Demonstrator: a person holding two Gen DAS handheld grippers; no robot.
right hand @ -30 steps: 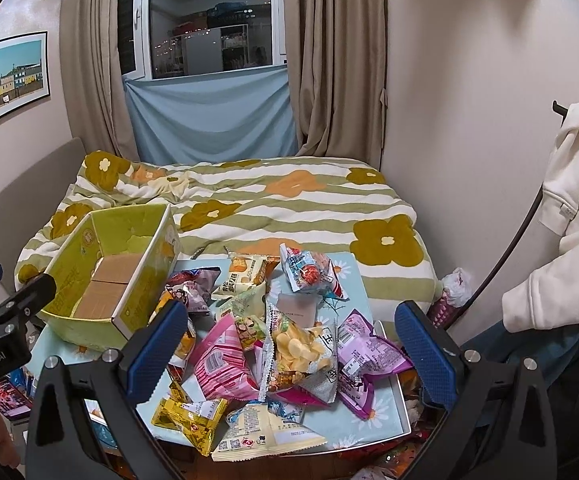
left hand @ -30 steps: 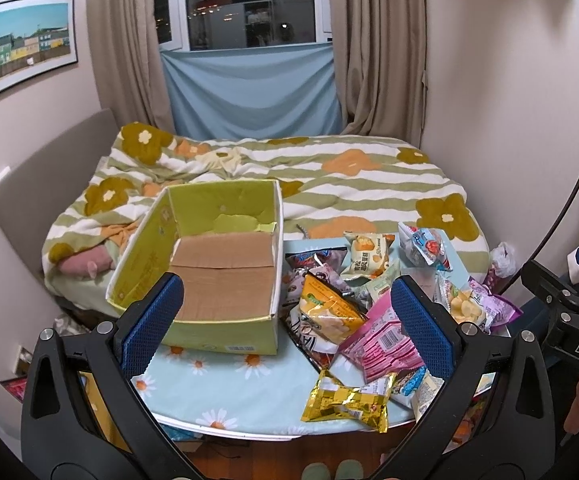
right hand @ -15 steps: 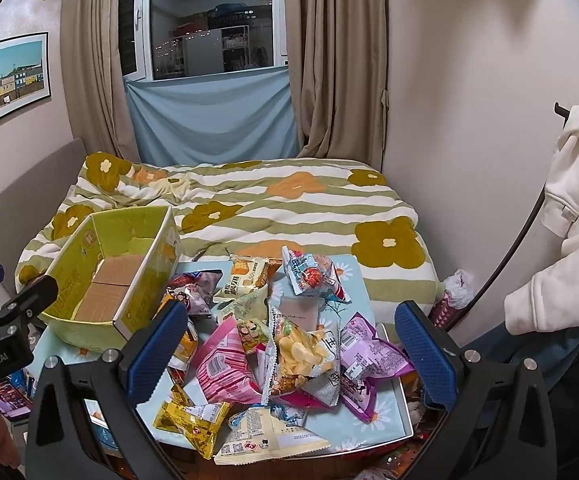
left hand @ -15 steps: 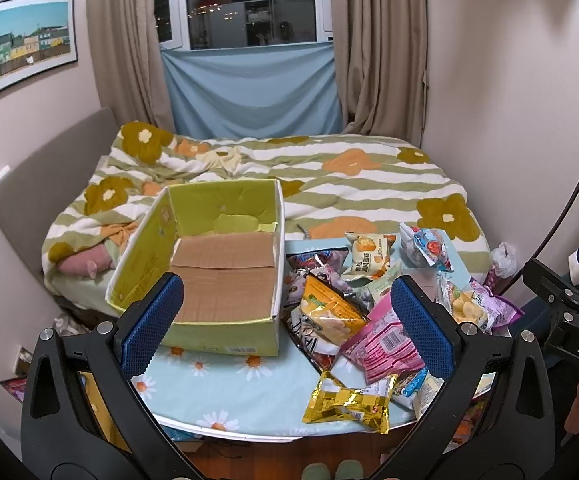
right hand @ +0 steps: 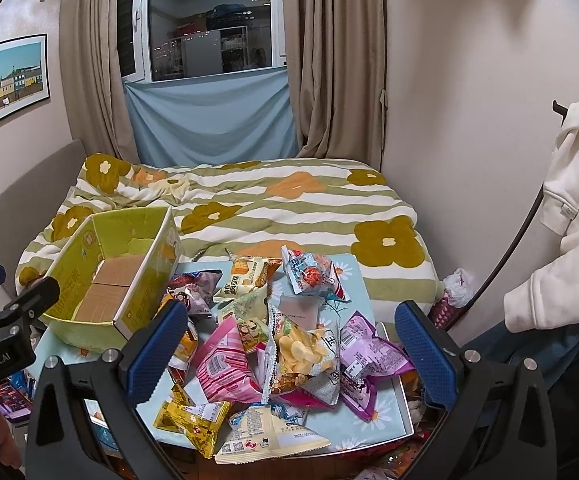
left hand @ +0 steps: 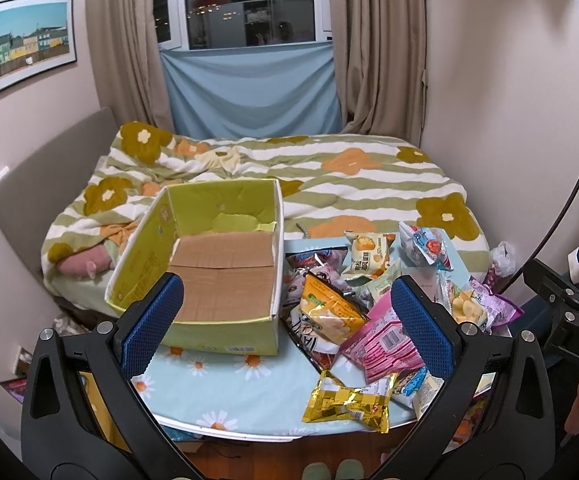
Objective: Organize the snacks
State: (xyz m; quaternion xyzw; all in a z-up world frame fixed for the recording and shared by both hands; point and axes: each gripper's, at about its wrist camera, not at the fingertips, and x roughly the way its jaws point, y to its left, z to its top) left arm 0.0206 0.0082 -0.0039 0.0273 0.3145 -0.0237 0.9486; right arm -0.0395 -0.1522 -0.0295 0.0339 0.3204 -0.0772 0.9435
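**Nothing moved yet: both grippers hold off above the snack pile**

Over the last second almost nothing has changed: the views barely shift, and no packet has left its place. The left gripper [left hand: 287,312] hangs short of the table's near edge with its fingers wide apart and empty; the right gripper [right hand: 291,350] does the same.

The open yellow-green cardboard box [left hand: 209,264] sits on the left part of the daisy-print table [left hand: 225,376], reaching its far edge, with nothing inside but its brown flaps. The loose snack packets [right hand: 289,340] lie heaped on the right part, the gold foil packet [left hand: 349,402] nearest the near edge.

So sorting has not begun, I judge; the first pick is still to come, likely from that heap toward the box.
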